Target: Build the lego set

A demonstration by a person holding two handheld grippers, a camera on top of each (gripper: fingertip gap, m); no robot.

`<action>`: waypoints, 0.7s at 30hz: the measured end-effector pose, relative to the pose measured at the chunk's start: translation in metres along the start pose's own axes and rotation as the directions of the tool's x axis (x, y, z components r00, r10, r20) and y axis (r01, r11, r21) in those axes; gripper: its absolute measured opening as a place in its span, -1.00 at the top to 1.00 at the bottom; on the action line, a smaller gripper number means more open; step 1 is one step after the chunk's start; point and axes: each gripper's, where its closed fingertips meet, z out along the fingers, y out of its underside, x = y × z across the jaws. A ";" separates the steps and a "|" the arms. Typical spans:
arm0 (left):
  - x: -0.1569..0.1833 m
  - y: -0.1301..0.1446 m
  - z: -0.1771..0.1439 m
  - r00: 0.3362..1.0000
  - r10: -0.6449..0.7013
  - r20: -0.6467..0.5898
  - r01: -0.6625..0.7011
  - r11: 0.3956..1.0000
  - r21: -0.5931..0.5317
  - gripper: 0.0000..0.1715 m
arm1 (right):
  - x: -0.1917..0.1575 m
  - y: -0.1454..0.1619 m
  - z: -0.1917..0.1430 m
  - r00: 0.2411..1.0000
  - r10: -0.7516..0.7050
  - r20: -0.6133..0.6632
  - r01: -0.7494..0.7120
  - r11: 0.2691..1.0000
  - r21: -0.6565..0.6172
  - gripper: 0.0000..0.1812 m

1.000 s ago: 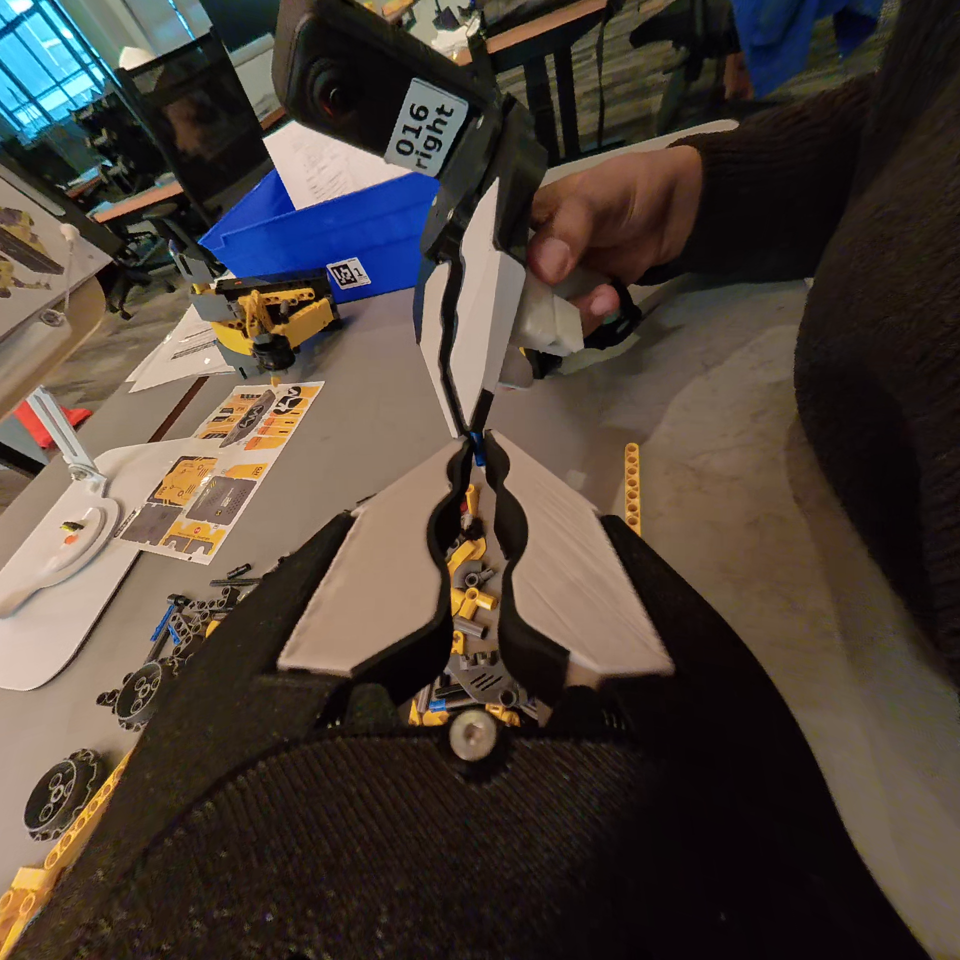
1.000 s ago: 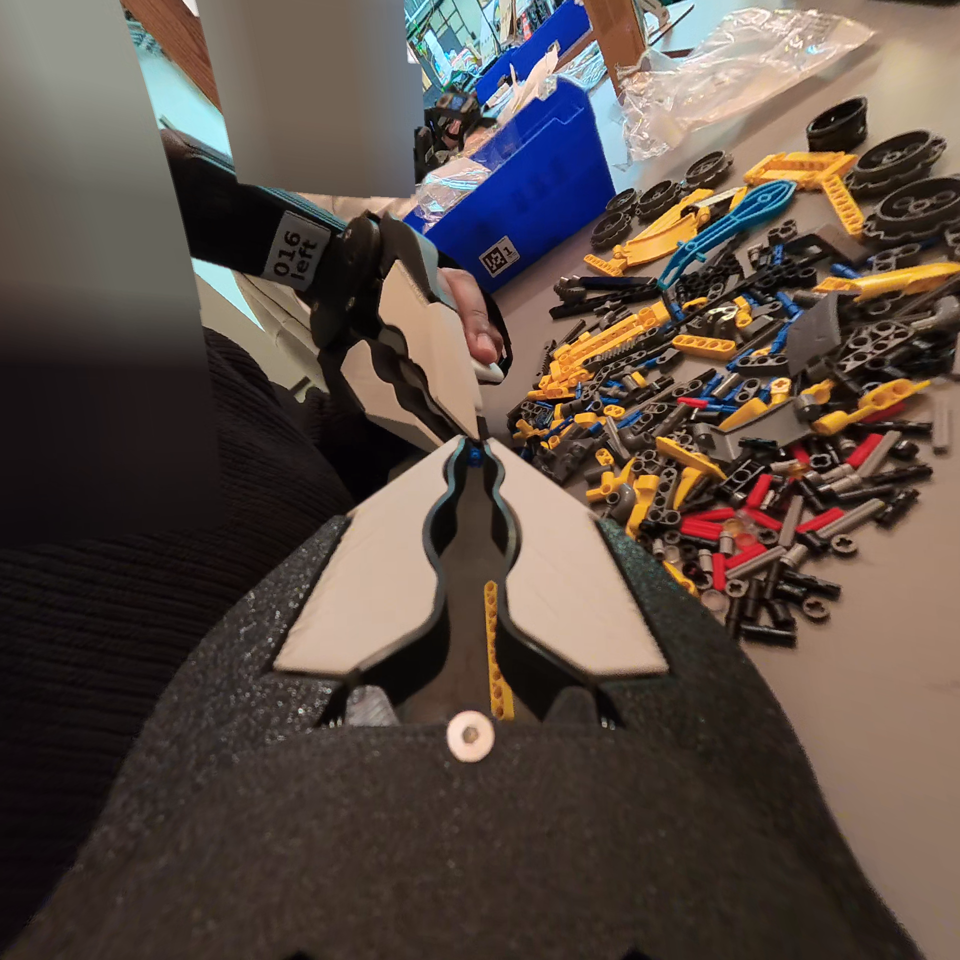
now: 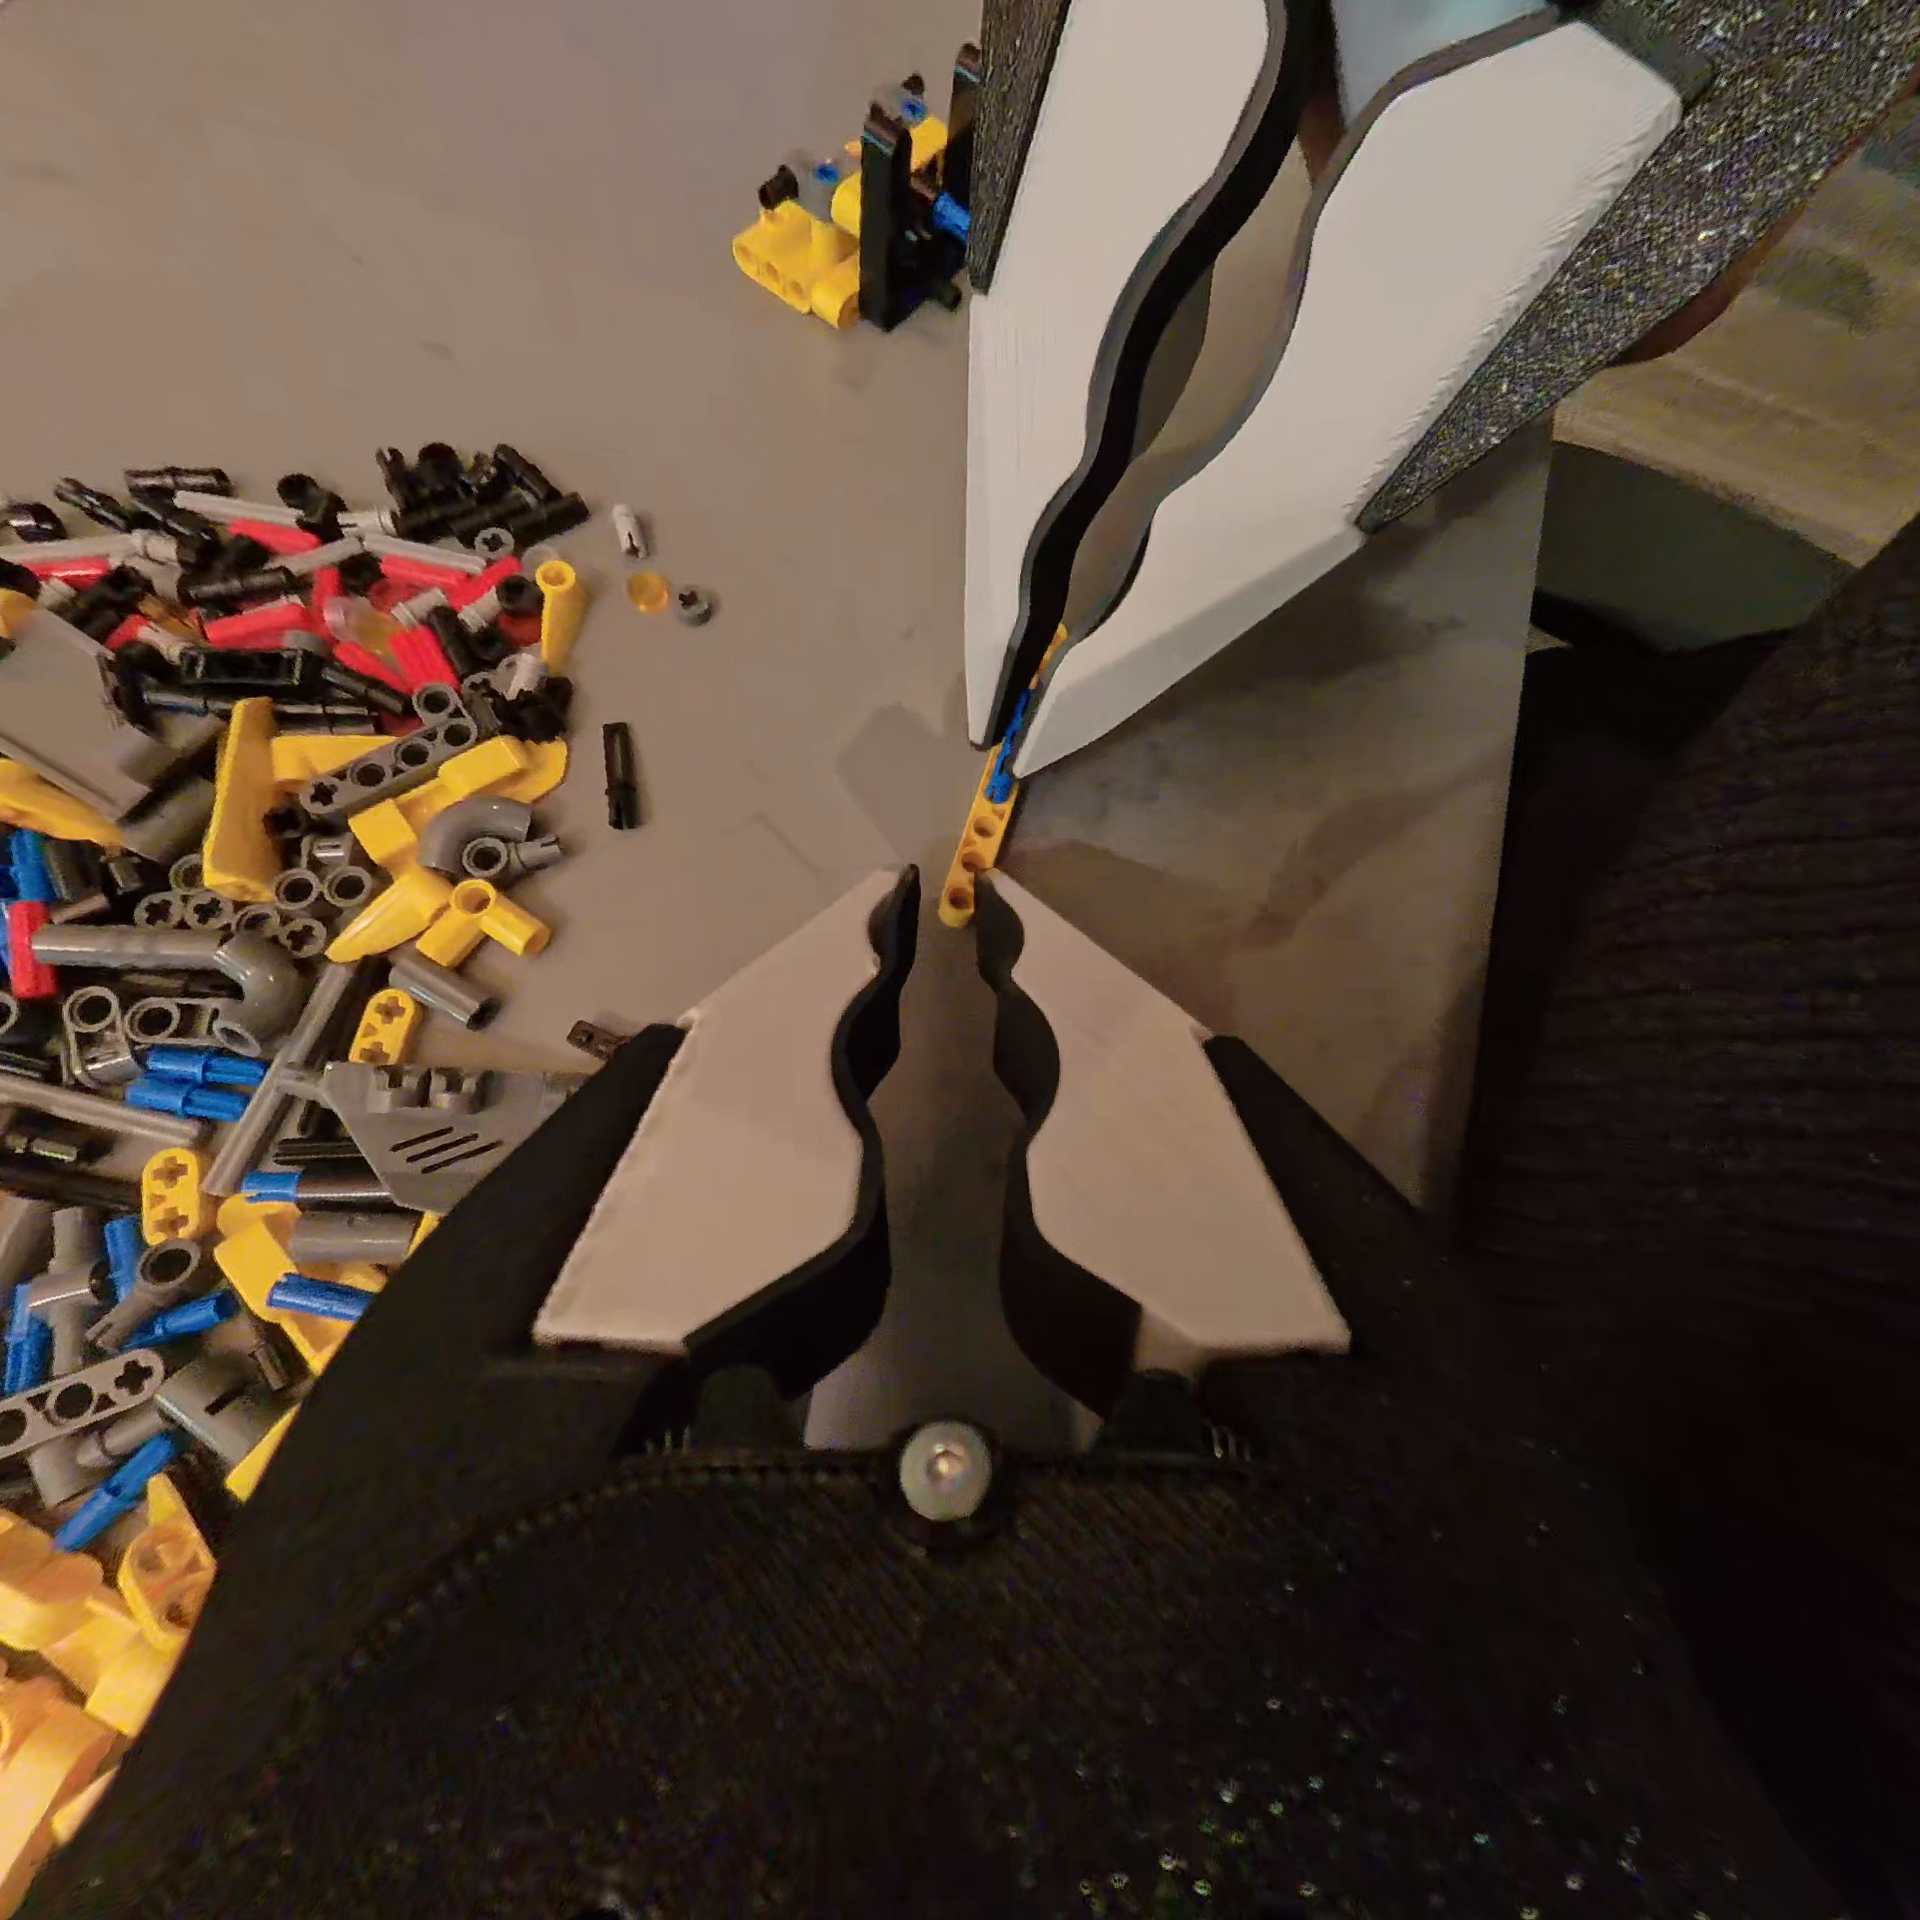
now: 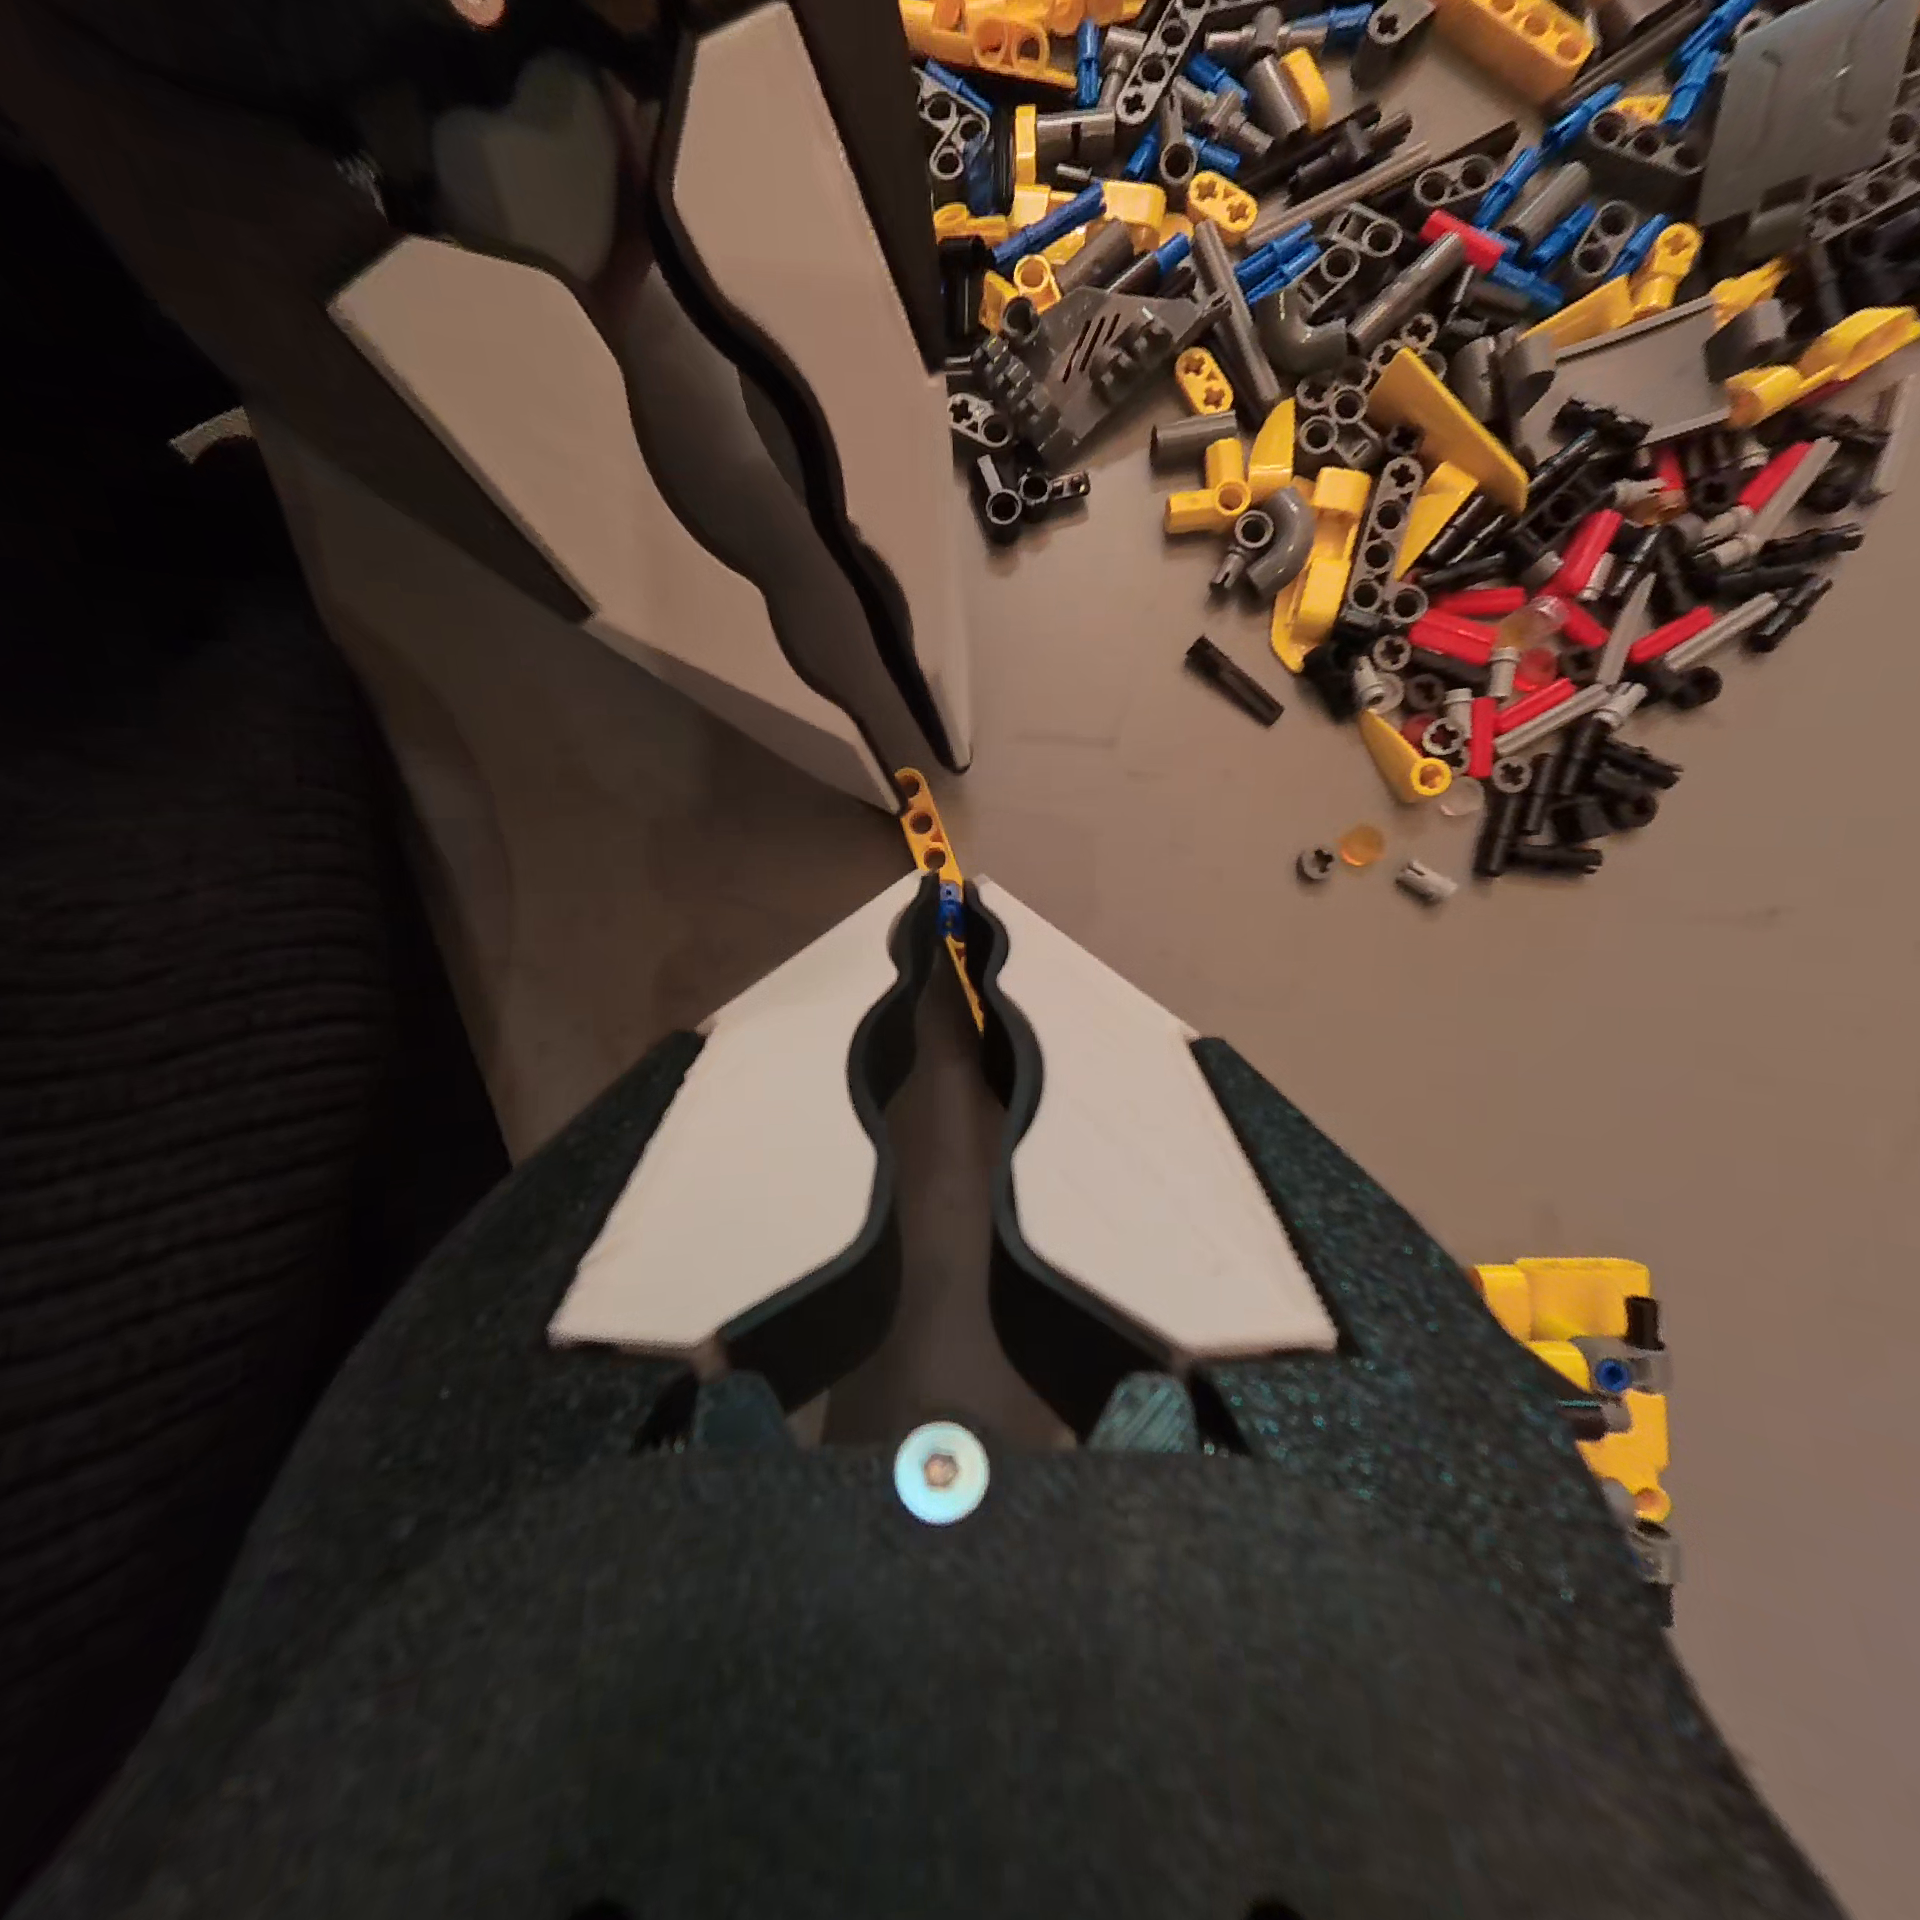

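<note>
On the left of the left wrist view, a heap of loose building pieces point(image 3: 260, 935) in yellow, grey, black, blue and red is lying on the grey bench point(image 3: 416, 260). A single black pin point(image 3: 620, 775) is lying just beside the heap, apart from it. Farther back, a small yellow and black assembly point(image 3: 852, 218) is standing on the bench, near the side of the right gripper.

Toward the middle, the left gripper point(image 3: 948, 885) is pointing forward with its tips a little spread. The lower end of a thin yellow beam point(image 3: 975, 842) with a row of holes is sitting in that narrow gap; whether the tips are actually pressing it I cannot tell. The beam is running up and away from it, tilted, into the right gripper point(image 3: 1000, 750), which is coming down from the top of the view and is pinching the beam's far end. A small blue pin point(image 3: 1003, 769) is sitting in the beam right at those closed tips.

In the right wrist view, the right gripper point(image 4: 948, 891) is closing on the same beam point(image 4: 930, 831) and blue pin point(image 4: 948, 909), and the left gripper point(image 4: 920, 784) is meeting the beam's other end from the upper left. The heap point(image 4: 1455, 364) is spreading over the upper right, and the yellow assembly point(image 4: 1579, 1351) is showing at the right edge.
</note>
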 end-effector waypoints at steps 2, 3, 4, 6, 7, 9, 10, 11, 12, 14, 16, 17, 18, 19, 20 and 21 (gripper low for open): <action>0.002 0.000 0.001 1.000 -0.009 -0.026 0.009 1.000 -0.001 0.98 | 0.000 0.000 0.000 1.000 0.002 0.005 -0.002 1.000 -0.018 0.96; 0.002 0.000 0.001 0.999 -0.015 -0.032 0.015 1.000 -0.003 0.98 | 0.000 0.000 0.000 1.000 0.003 0.005 -0.003 1.000 -0.028 0.96; 0.002 0.000 0.001 0.999 -0.021 -0.037 0.021 1.000 -0.003 0.99 | 0.001 0.000 0.000 1.000 0.012 0.007 -0.011 0.999 -0.040 0.96; 0.002 0.000 0.001 0.999 -0.029 -0.044 0.029 1.000 -0.003 0.99 | 0.002 0.001 0.001 0.999 0.038 0.014 -0.037 0.998 -0.057 0.96; 0.002 0.000 0.001 0.999 -0.029 -0.044 0.029 1.000 -0.004 0.99 | 0.002 0.001 0.001 0.998 0.054 0.020 -0.053 0.997 -0.062 0.96; 0.002 0.000 0.001 0.999 -0.025 -0.039 0.025 1.000 -0.004 0.99 | 0.003 0.001 0.001 0.997 0.074 0.025 -0.072 0.995 -0.069 0.97; 0.002 0.000 0.001 0.999 -0.025 -0.037 0.025 1.000 -0.004 0.99 | 0.003 0.001 0.001 0.997 0.078 0.022 -0.076 0.994 -0.072 0.97; 0.001 0.000 0.001 0.999 -0.029 -0.030 0.029 1.000 -0.005 1.00 | 0.003 0.001 0.002 0.997 0.076 0.016 -0.075 0.994 -0.079 0.97; 0.001 0.000 0.001 0.999 -0.032 -0.033 0.032 0.999 -0.004 1.00 | 0.003 0.001 0.002 0.998 0.069 0.007 -0.068 0.994 -0.088 0.97; 0.001 0.000 0.001 0.999 -0.036 -0.037 0.036 0.999 -0.004 1.00 | 0.003 0.001 0.002 0.999 0.044 -0.015 -0.045 0.993 -0.109 0.97; 0.000 0.000 0.001 0.999 -0.032 -0.033 0.032 0.999 -0.004 1.00 | 0.004 0.001 0.002 0.999 0.016 -0.035 -0.021 0.991 -0.130 0.97; 0.001 0.000 0.001 0.999 -0.029 -0.030 0.029 1.000 -0.004 1.00 | 0.004 0.001 0.002 0.999 0.003 -0.042 -0.009 0.990 -0.138 0.97; 0.000 0.000 0.001 0.999 -0.026 -0.027 0.026 1.000 -0.004 1.00 | 0.004 0.001 0.002 0.999 -0.010 -0.048 0.003 0.990 -0.143 0.97; 0.000 0.000 0.001 0.999 -0.025 -0.025 0.025 1.000 -0.004 1.00 | 0.004 0.001 0.002 0.998 -0.023 -0.055 0.015 0.989 -0.145 0.97; 0.000 0.000 0.001 0.999 -0.025 -0.025 0.025 1.000 -0.004 1.00 | 0.004 0.001 0.003 0.997 -0.037 -0.063 0.027 0.989 -0.144 0.98; 0.000 0.001 0.001 0.999 -0.029 -0.026 0.029 1.000 -0.005 1.00 | 0.004 0.001 0.003 0.995 -0.061 -0.077 0.049 0.988 -0.143 0.98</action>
